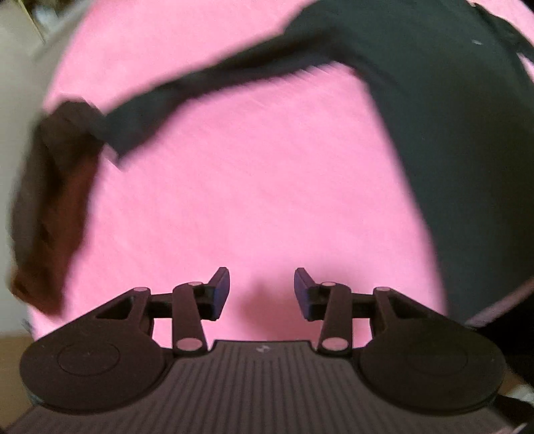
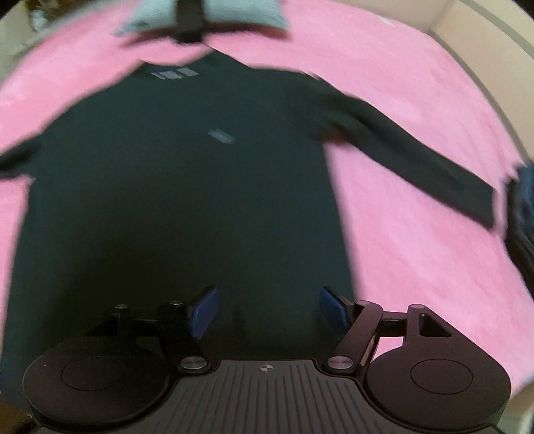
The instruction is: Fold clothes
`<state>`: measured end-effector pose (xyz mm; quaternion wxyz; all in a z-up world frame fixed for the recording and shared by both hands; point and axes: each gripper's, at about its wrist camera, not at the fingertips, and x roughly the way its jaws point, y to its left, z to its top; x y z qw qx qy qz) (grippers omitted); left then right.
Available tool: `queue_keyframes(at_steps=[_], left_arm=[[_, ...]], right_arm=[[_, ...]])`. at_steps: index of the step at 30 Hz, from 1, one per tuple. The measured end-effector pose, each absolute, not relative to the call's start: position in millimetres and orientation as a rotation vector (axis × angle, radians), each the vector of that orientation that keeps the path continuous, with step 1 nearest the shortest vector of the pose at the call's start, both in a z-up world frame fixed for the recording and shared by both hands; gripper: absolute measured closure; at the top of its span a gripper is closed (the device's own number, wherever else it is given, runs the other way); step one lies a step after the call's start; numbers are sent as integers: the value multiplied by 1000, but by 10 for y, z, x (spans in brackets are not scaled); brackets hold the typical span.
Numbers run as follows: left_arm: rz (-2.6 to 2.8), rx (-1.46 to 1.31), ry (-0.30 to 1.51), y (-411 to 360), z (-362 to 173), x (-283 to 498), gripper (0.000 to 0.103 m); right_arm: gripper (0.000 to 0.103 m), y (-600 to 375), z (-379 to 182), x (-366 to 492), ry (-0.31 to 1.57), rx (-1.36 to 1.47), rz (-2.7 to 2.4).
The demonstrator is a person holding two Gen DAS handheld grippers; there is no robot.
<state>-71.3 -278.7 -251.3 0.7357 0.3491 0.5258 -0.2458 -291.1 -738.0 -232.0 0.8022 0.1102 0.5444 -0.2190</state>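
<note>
Dark long-sleeved shirt (image 2: pixel 180 187) is lying flat on the pink cover (image 2: pixel 417 253), collar at its far end and both sleeves (image 2: pixel 410 147) spreading outward. Beyond the shirt's collar, a folded pale garment (image 2: pixel 230 16) is resting. The right gripper (image 2: pixel 267 312) is hovering above the shirt's hem, jaws parted, gripping nothing. The left gripper (image 1: pixel 262 293) is hanging over bare cover beside the shirt's body, jaws likewise parted. A brown garment (image 1: pixel 56 200) is touching the shirt's other cuff (image 1: pixel 116 127).

shirt (image 2: pixel 173 187): dark, long-sleeved, spread flat, collar at the far end
sleeve (image 2: pixel 410 157): stretched out sideways to the right, cuff near the edge
surface: pink cover (image 2: pixel 417 253) beneath
</note>
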Motion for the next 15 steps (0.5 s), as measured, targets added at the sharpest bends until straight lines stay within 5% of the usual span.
queue_keyframes(at_steps=[12, 13, 14, 15], left_arm=[[-772, 1314, 695, -2703, -3604, 940, 66], [-792, 1338, 689, -2690, -3666, 1014, 76], [-788, 1348, 686, -2661, -3649, 1059, 101], [-784, 1357, 683, -2631, -3632, 1104, 101]], right_arm=[[33, -5683, -2605, -1222, 1120, 145, -244], [33, -5588, -2627, -1136, 1122, 144, -235], [33, -5512, -2637, -1066, 1124, 144, -226], [33, -5461, -2630, -1018, 1124, 145, -217]])
